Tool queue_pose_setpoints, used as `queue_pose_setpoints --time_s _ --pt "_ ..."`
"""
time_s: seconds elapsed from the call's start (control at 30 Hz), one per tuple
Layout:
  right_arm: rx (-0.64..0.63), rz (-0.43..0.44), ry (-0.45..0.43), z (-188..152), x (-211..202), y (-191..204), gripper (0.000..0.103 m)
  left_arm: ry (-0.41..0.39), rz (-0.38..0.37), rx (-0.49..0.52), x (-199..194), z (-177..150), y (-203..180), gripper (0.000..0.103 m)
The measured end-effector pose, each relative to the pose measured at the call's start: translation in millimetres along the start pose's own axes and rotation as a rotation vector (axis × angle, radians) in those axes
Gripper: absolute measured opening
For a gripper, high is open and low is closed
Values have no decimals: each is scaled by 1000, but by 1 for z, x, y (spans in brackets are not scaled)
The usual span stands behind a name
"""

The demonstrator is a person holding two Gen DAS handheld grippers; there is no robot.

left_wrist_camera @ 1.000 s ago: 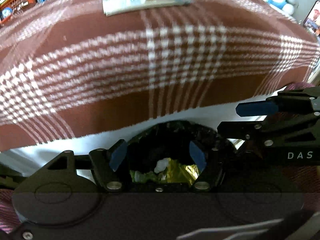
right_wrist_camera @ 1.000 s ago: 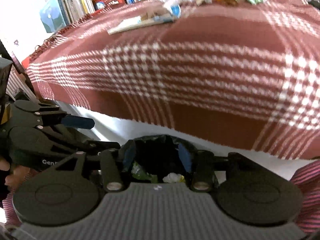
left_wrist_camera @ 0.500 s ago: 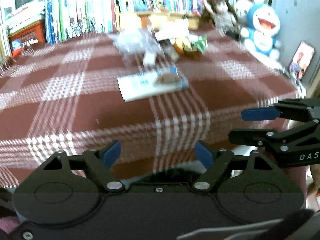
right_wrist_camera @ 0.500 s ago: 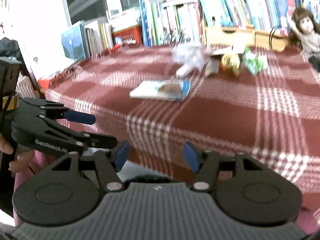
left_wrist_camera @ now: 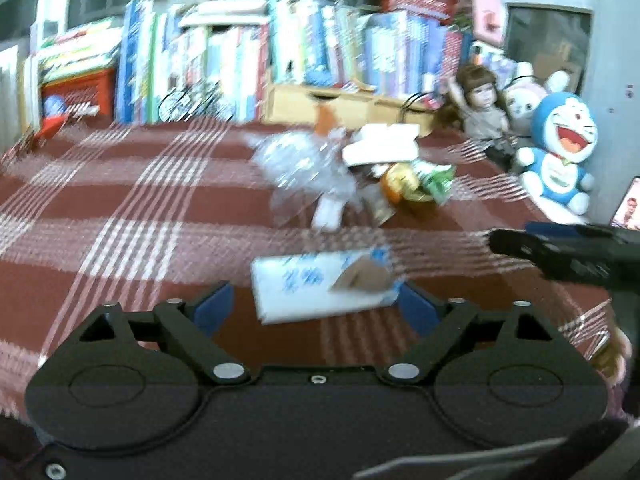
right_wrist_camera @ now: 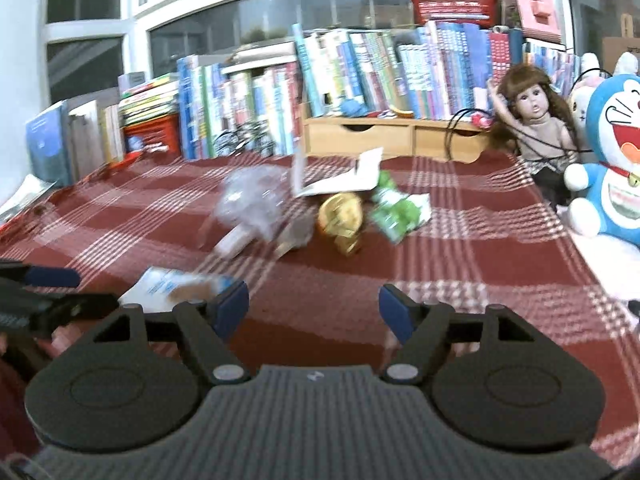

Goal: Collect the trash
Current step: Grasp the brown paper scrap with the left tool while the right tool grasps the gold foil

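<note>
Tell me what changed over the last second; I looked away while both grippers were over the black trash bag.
Both grippers have lifted away from the bag, which has dropped out of view, and now face the plaid table. The left gripper and right gripper have just been opening; nothing sits between their jaws. Unchanged: the flat white wrapper, clear plastic, gold wrapper and green wrapper remain on the table.

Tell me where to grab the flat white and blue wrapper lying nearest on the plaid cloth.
Probably the flat white and blue wrapper is best pinched by its near long edge, coming from the front, low, with the open left gripper: it lies flat, so jaws likely need an edge.
</note>
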State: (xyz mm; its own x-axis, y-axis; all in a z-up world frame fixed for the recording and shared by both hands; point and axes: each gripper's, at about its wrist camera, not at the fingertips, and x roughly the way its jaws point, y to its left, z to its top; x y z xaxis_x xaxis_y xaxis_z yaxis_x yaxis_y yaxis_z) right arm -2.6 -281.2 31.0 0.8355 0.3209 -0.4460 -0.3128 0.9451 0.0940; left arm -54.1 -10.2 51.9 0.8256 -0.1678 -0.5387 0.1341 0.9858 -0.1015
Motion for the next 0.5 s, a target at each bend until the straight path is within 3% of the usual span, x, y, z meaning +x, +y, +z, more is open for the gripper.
queue_pose_setpoints --time_s 0.1,0.23,0.43,0.5 --pt "3 -18 -2 15 21 -11 82 -20 -22 38 14 6 -13 73" --pt "-28 -33 26 27 56 -15 78 24 -36 29 42 6 -24 58" --pt "-44 -12 92 35 107 -12 74 50 -41 -11 75 -4 -29 49" --pt "-57 -4 125 35 122 -10 64 33 -26 -10 80 -4 -30 39"
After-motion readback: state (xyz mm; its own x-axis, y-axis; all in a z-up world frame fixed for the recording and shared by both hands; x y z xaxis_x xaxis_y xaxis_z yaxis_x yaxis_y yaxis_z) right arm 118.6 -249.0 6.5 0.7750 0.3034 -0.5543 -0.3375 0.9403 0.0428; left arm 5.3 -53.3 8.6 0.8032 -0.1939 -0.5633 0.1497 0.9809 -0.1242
